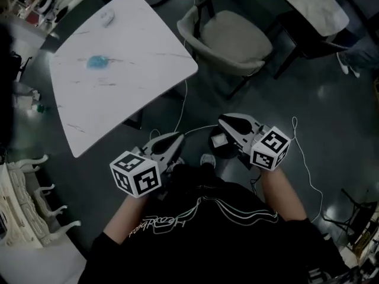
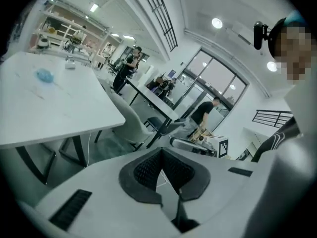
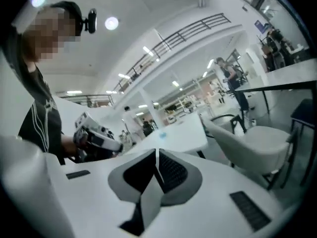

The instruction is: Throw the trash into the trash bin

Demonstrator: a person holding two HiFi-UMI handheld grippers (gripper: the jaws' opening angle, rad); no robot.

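A crumpled blue piece of trash (image 1: 98,61) lies on the white marble table (image 1: 142,46), far from both grippers; it also shows as a blue lump (image 2: 44,75) on the tabletop in the left gripper view. A small dark trash bin (image 1: 220,149) stands on the floor by my feet, with a white scrap (image 1: 218,139) in it. My left gripper (image 1: 176,137) is shut and empty, held level in front of my body. My right gripper (image 1: 224,122) hangs above the bin, jaws together with nothing between them.
A small white object (image 1: 106,18) sits at the table's far end. A pale armchair (image 1: 234,40) stands beyond the bin, and another table (image 1: 308,5) at top right. White cables (image 1: 305,158) trail over the dark floor. People stand in the background (image 2: 130,63).
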